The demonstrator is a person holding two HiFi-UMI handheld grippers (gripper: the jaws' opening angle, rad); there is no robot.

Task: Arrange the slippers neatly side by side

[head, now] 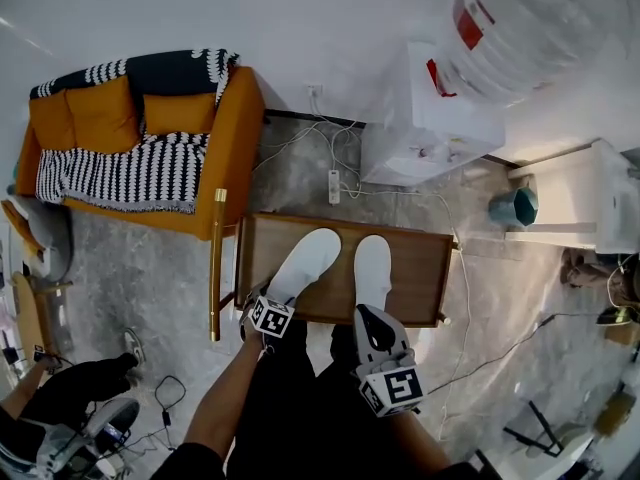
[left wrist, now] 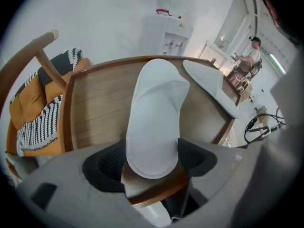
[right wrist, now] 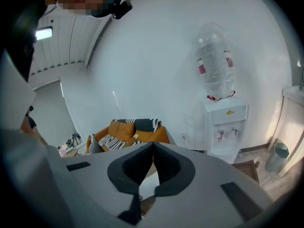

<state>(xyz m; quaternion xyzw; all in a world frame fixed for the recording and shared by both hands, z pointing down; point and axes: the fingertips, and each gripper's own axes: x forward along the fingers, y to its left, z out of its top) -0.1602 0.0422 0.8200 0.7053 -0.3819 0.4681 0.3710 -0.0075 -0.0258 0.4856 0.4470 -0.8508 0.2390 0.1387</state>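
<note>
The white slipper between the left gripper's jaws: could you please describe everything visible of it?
This white slipper looks like soft fabric, with a closed-toe upper and a flat open heel. It lies sole down on the wooden table, toe away from the person, slanted toward the second slipper without touching it. Its heel sits between the open jaws of the left gripper, unsqueezed.

slippers [head: 305, 258] white | bench [head: 415, 268] brown wood grain | sofa [head: 235, 133] orange | throw [head: 120, 173] black-and-white stripes | water dispenser [head: 420, 128] white, red label | bin [head: 513, 206] teal | floor [head: 130, 278] grey marbled
</note>
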